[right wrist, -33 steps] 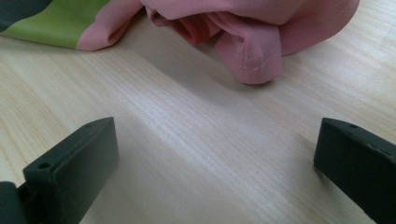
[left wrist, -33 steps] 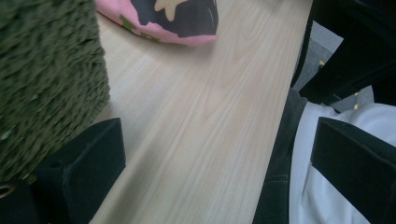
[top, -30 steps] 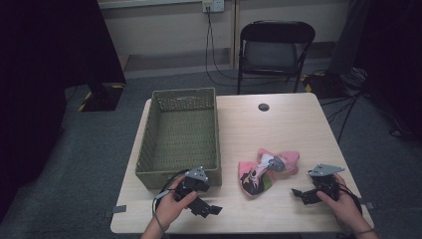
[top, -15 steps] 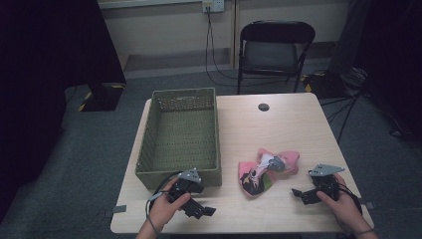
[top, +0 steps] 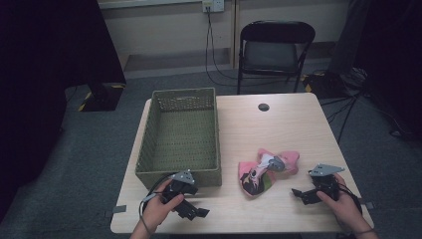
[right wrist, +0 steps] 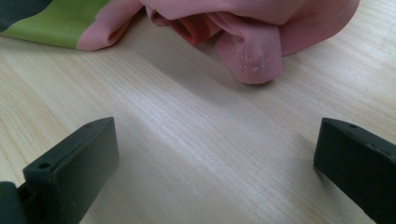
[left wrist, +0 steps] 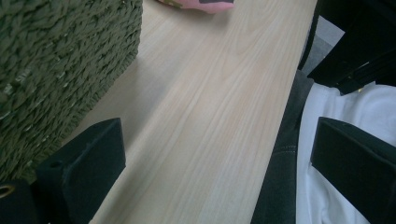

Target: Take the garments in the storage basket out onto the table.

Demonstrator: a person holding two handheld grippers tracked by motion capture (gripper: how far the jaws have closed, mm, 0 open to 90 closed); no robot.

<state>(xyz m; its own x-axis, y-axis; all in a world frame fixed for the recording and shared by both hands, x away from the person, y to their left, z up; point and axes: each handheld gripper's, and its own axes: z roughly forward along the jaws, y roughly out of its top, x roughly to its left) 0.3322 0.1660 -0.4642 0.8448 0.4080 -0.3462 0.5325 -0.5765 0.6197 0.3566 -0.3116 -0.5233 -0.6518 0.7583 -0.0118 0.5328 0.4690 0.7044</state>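
the pink cloth [top: 267, 171] lies crumpled on the table [top: 278, 124], to the right of the green basket [top: 179, 134] and a little apart from it. it has pink, green and dark parts, and it is all bunched up.

the right claw [top: 298, 193] sits low over the wood, near the cloth's right side and pointing at it. its jaws are wide open and hold nothing. in the right gripper view a pink fold [right wrist: 254, 60] lies just ahead of the jaws, not between them.

the left claw [top: 201, 213] is by the near corner of the basket, close to the table's front edge. its jaws are wide open too, and empty. in the left gripper view the basket wall [left wrist: 60, 65] is right beside one jaw.

it looks like the cloth is meant to be picked up, maybe for the basket.

what could go wrong: the right claw may pinch just a thin fold, so the cloth slips out or hangs and drags. it may push the cloth away instead of grabbing it. the left claw may bump the basket and shove it.
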